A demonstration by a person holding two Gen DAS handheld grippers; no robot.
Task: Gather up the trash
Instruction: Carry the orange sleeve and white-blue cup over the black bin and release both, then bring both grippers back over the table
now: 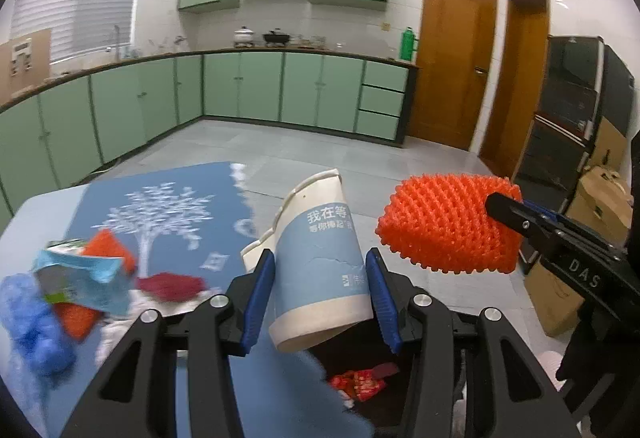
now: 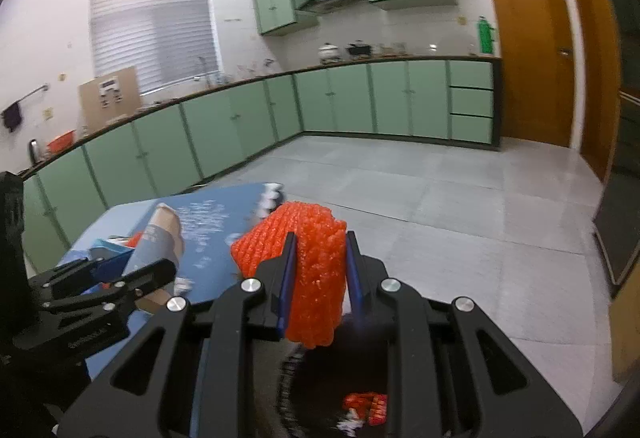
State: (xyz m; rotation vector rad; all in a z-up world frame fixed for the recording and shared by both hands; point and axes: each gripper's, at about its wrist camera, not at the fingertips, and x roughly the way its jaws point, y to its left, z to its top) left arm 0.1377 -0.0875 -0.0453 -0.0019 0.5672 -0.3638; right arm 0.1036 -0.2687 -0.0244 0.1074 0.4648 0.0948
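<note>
Left hand-held gripper [image 1: 320, 294] clamps paper cup [image 1: 320, 262], right hand-held gripper [image 2: 318, 278] clamps orange mesh [image 2: 312, 262]; only left view shows wrapper pile [image 1: 76, 278].

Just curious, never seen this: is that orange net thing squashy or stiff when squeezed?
Probably squashy: the orange foam net looks pinched narrow between the right hand-held gripper fingers. Likely very light, being open mesh. Its bumpy surface should resist slipping, and it looks unlikely to break.
</note>
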